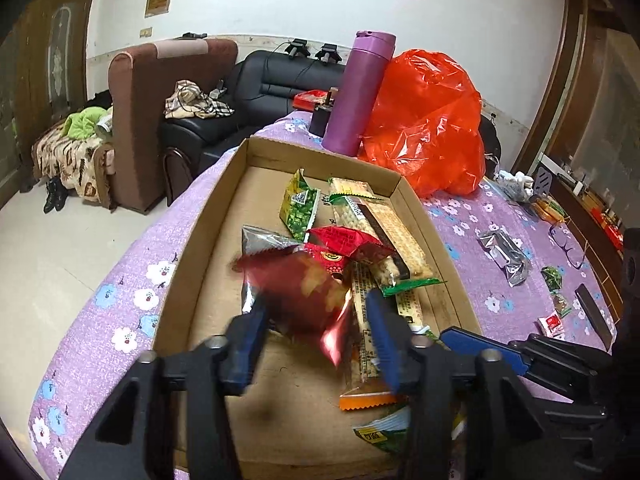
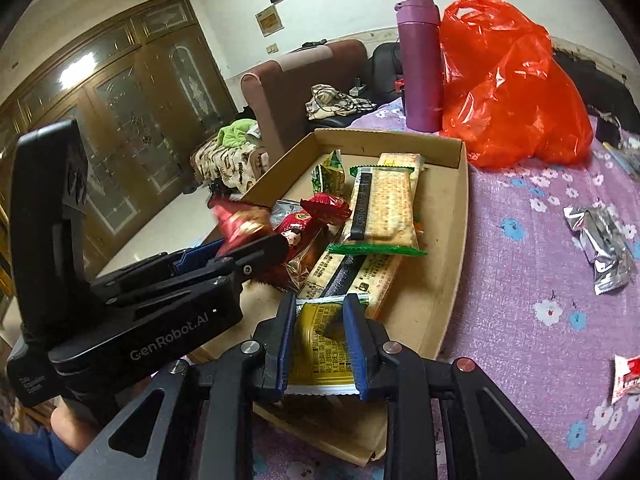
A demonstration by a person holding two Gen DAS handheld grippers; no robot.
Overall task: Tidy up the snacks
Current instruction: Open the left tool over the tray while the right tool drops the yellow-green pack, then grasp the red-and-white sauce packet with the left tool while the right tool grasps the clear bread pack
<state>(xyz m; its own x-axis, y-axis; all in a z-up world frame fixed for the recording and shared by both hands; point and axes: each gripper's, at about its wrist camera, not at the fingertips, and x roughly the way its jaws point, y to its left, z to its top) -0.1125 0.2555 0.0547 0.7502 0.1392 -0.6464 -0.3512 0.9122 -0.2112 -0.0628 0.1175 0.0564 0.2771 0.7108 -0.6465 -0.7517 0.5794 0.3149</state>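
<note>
A: Left gripper status?
B: Jaws apart, over the near half of the cardboard tray. Blurred red snack packet between the fingers, no visible pad contact.
A: Right gripper?
B: Jaws clamped on a yellow printed snack packet, at the tray's near edge.
A: Tray contents?
B: Two cracker packs toward the far right corner, green pea packet beside them, red wrapped sweets mid-tray, long yellow bar pack near the right wall.
A: Outside the tray?
B: Purple flask and orange plastic bag past the far edge on the floral-cloth worktop. Silver foil pack and small red-white sachet loose to the right, well apart from the tray.
</note>
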